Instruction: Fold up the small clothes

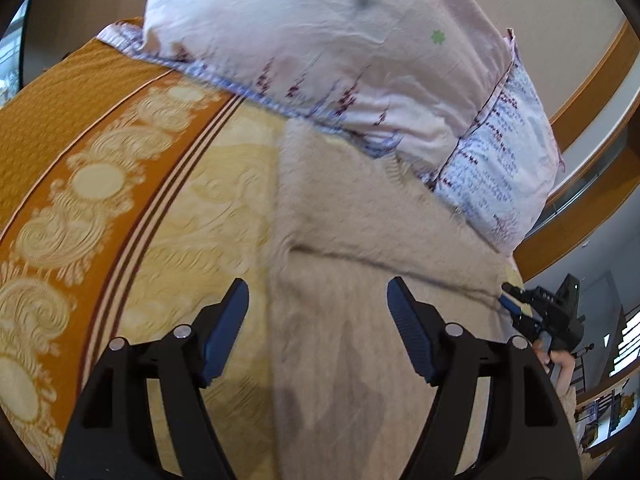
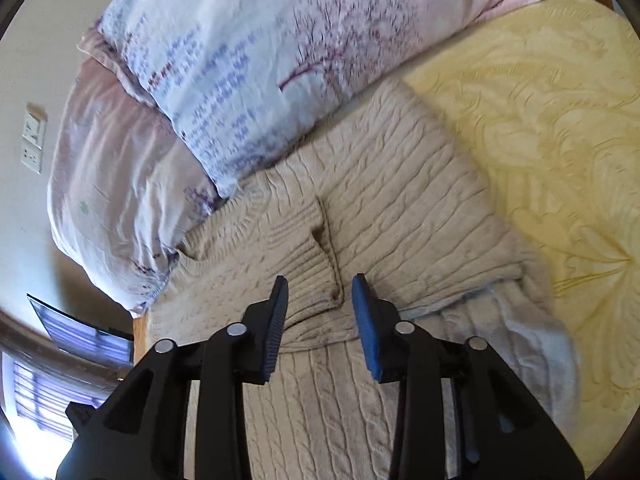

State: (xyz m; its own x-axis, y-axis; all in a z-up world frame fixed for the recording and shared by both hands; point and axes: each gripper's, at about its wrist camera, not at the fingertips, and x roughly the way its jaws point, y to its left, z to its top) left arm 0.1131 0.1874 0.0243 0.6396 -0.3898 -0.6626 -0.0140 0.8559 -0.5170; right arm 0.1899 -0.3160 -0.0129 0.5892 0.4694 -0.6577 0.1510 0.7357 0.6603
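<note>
Both tongs gape empty; your right tongs (image 2: 319,294) straddle the beige sweater's (image 2: 400,184) folded sleeve, nearer than your left tongs (image 1: 318,300).

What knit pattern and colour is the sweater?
Beige cable knit sweater; clearest in the right wrist view.

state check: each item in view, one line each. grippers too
left gripper: open, above the sweater, holding nothing
right gripper: open, over the folded sleeve, holding nothing
beige knit sweater: lying on the bed, partly folded, sleeve laid across the body
sleeve: folded over the sweater front
pillows: stacked at the sweater's top edge
yellow bedspread: spread flat under the sweater
</note>
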